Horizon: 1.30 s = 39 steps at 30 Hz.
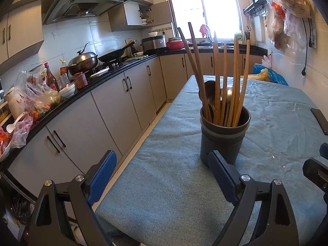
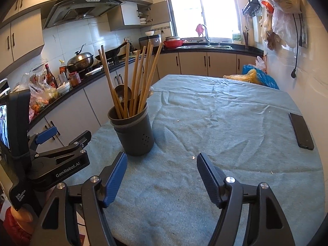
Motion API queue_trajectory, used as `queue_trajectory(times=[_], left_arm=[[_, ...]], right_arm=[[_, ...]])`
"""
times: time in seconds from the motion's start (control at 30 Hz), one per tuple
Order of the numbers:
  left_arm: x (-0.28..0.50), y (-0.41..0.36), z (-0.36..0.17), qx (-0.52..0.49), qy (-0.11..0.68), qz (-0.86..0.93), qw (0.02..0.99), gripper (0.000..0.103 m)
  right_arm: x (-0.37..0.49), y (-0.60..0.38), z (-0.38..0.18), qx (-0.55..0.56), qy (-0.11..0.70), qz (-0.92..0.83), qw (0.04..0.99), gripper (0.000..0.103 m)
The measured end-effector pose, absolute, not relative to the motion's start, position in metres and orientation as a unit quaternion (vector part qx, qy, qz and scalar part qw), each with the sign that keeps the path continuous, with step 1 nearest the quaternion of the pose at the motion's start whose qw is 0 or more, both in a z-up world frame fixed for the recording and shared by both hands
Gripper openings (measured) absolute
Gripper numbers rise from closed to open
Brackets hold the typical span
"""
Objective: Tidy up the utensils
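A dark grey utensil holder stands upright on the table covered with a blue-grey cloth. Several wooden chopsticks and two metal spoons stick out of it. My left gripper is open just in front of the holder and left of it, with nothing between its blue pads. My right gripper is open too, to the right of the holder, empty. The left gripper shows at the left edge of the right wrist view.
A black phone lies on the cloth at the right. A cluttered black counter with pots, bottles and bags runs along the left. Blue and yellow bags sit at the table's far end by the tiled wall.
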<state>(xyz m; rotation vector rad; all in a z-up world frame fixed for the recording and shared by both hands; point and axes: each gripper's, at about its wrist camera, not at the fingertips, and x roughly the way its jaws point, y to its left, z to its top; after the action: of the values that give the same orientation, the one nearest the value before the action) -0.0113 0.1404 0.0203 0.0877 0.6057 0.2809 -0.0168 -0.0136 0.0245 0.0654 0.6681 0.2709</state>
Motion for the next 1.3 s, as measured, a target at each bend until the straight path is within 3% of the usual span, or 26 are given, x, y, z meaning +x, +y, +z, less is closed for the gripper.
queue_trajectory(times=[1.3], left_arm=[[-0.018,0.138,0.028,0.055,0.296,0.139,0.944,0.093]], right_arm=[[-0.019,-0.024,0.029,0.038,0.33,0.129,0.934,0.079]])
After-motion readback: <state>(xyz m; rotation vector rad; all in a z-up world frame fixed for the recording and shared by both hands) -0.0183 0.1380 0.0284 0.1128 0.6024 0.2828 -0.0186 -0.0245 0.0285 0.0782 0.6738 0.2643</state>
